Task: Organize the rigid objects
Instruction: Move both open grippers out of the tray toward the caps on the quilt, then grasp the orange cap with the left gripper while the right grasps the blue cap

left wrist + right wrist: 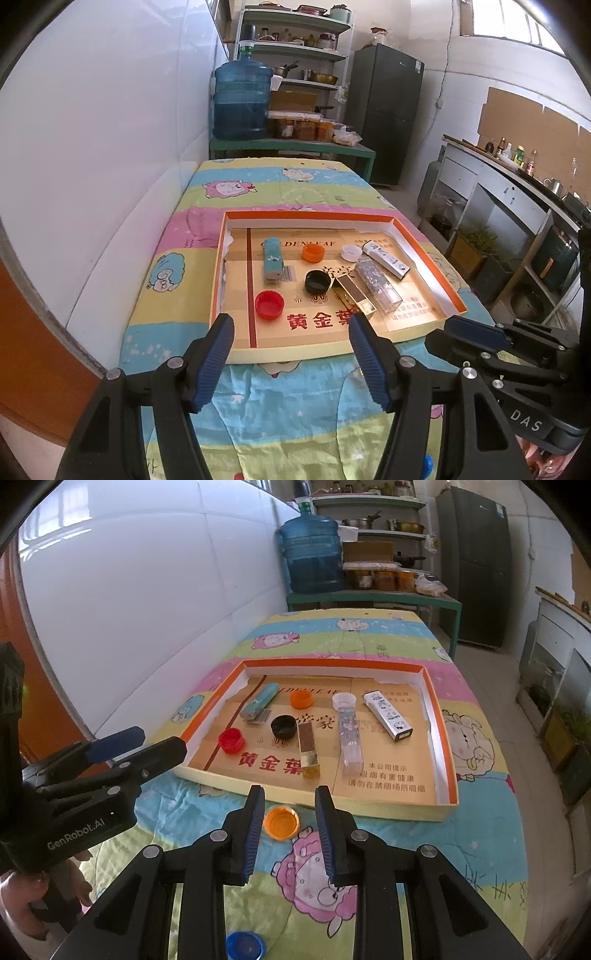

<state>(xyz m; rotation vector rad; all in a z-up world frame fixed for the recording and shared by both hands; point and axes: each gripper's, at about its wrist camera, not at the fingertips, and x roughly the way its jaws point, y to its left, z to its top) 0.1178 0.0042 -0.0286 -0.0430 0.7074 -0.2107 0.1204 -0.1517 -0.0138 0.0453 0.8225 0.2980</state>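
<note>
hovering both claws over the cartoon quilt (476,849), nothing gripped. right gripper (290,805) jaws parted narrowly; blue cap (245,945) nearest me, orange cap (281,822) on the quilt just beyond the fingertips. left gripper (291,328) jaws wide apart. farther: shallow box lid (448,768) holding red cap (231,739), black cap (283,726) and small boxes.

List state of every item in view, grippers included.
left gripper: open, empty
right gripper: open, empty
tray: on table, holding caps and boxes
red cap: in tray, hollow up
black cap: in tray, hollow up
orange cap: outside tray, on cloth
blue cap: outside tray
</note>
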